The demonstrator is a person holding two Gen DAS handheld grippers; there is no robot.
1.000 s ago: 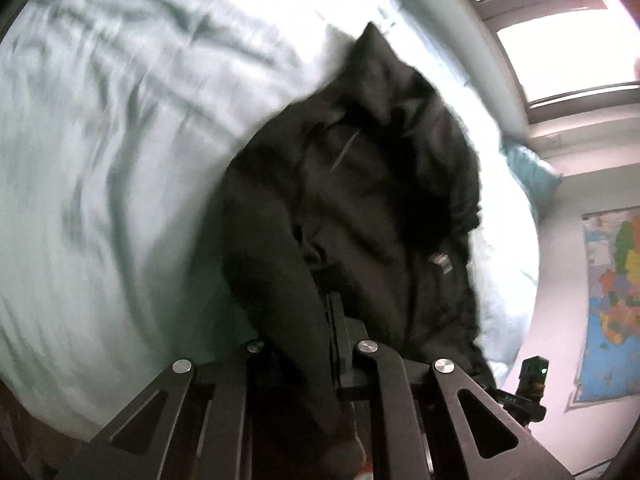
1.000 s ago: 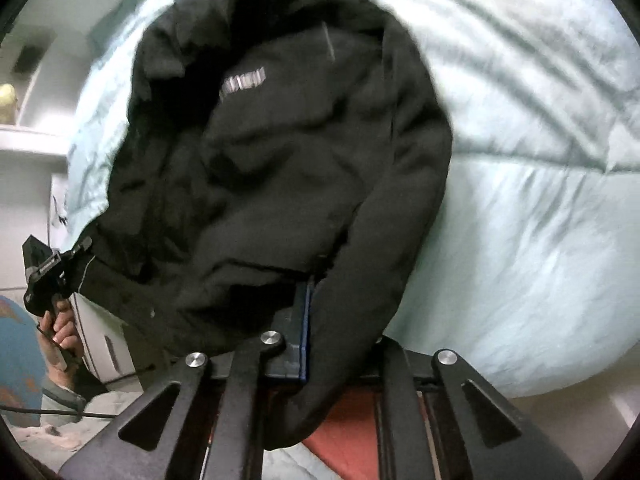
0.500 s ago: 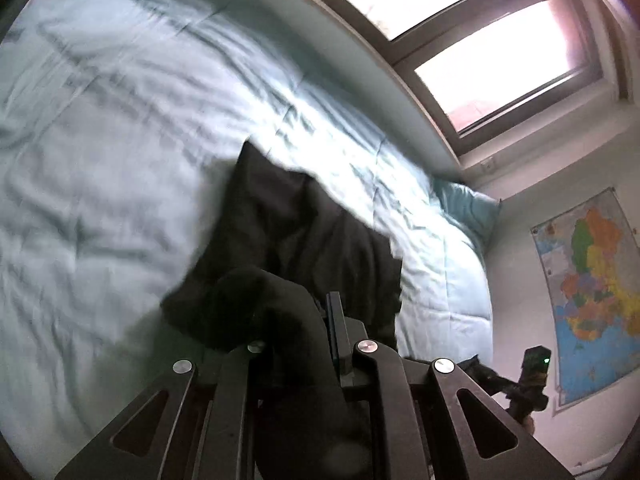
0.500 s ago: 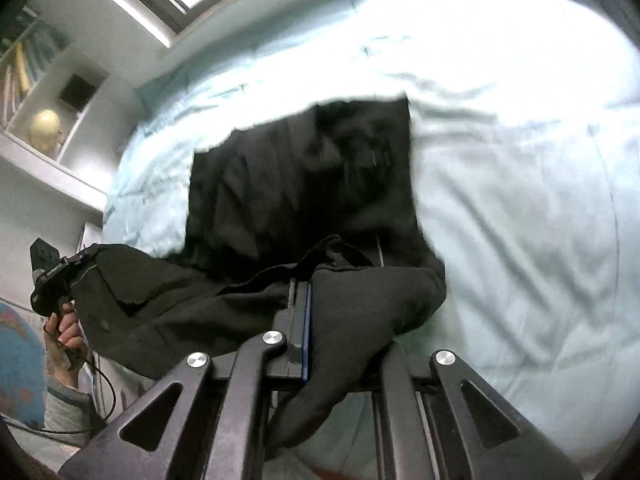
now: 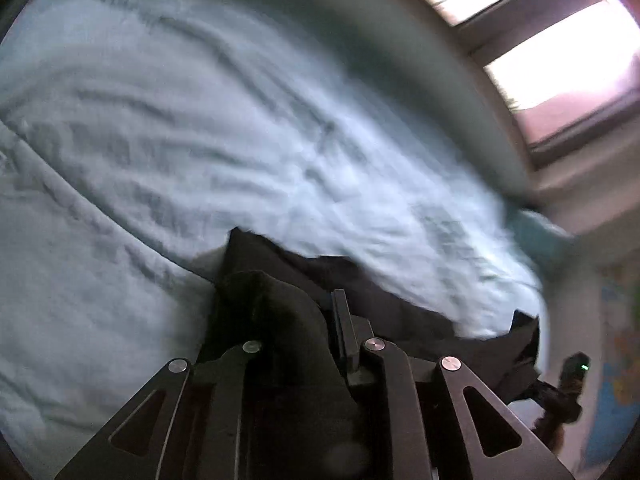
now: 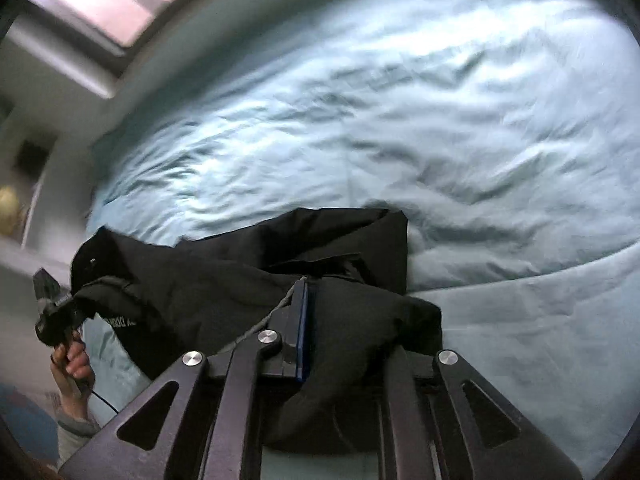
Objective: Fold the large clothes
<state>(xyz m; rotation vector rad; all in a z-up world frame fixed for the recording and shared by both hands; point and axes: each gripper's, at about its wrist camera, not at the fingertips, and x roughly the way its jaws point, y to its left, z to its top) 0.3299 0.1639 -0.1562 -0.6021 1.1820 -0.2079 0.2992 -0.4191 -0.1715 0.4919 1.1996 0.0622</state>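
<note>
Pale blue, wrinkled quilted bedding (image 6: 460,128) filled most of both wrist views, with a bright window (image 5: 560,60) at two o'clock in the left view and at eleven o'clock in the right one. At about six o'clock on that bedding lay the black hooded jacket (image 6: 248,276), bunched and partly doubled over. The left gripper (image 5: 308,320) had a thick fold of its black cloth between the fingers, which had just been parting a little yet remained nearly closed on it. The right gripper (image 6: 344,320) likewise pinched a sleeve-like roll of the jacket, its jaws also having just eased slightly apart. At eight o'clock in the right view, the person's left hand (image 6: 72,364) clutched the other gripper's handle.
</note>
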